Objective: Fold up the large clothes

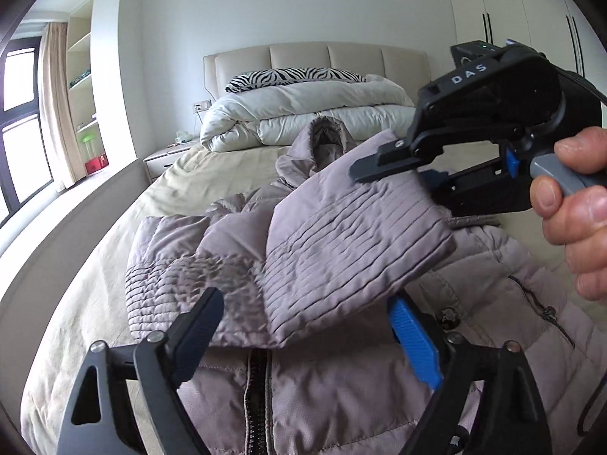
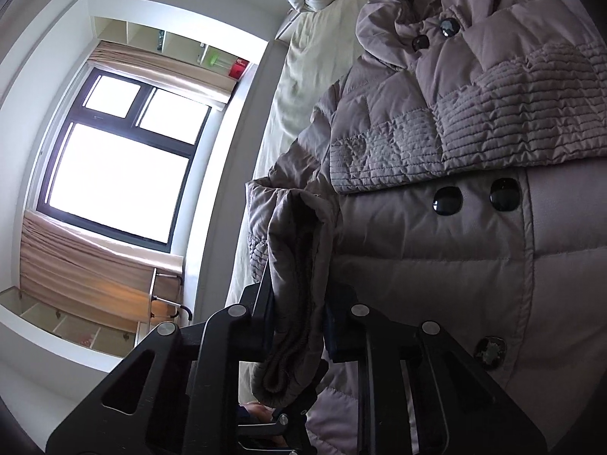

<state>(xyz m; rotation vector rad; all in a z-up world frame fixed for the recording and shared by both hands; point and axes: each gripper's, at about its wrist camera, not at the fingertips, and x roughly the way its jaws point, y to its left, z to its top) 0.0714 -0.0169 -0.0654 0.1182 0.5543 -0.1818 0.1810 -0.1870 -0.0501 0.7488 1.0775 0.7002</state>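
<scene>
Jacket point(image 1: 311, 386), a mauve quilted down garment, is lying front-up across the bed point(image 1: 114, 265), its hood point(image 1: 326, 140) pointing toward the headboard point(image 1: 315, 57). Its zipper point(image 1: 258, 390) is running up the centre between the fingers of the left gripper point(image 1: 307, 341). That gripper's jaws are standing wide apart just above the jacket front, gripping nothing. The right gripper point(image 1: 398, 170), held by the right hand point(image 1: 573, 204), is clamping the cuff end of one sleeve point(image 1: 341, 242) and is holding it raised over the jacket body, the pleated band of the sleeve hanging diagonally above the chest. From the right wrist view, the sleeve cuff point(image 2: 296, 303) is sitting pinched between the two dark fingers, folded fabric bulging out on both sides. Dark buttons point(image 2: 447, 200) are showing along the front placket beside the other sleeve, which is lying folded across the chest. A rolled white duvet point(image 1: 303, 113) and a zebra-print pillow point(image 1: 296, 76) are resting at the head of the bed.
</scene>
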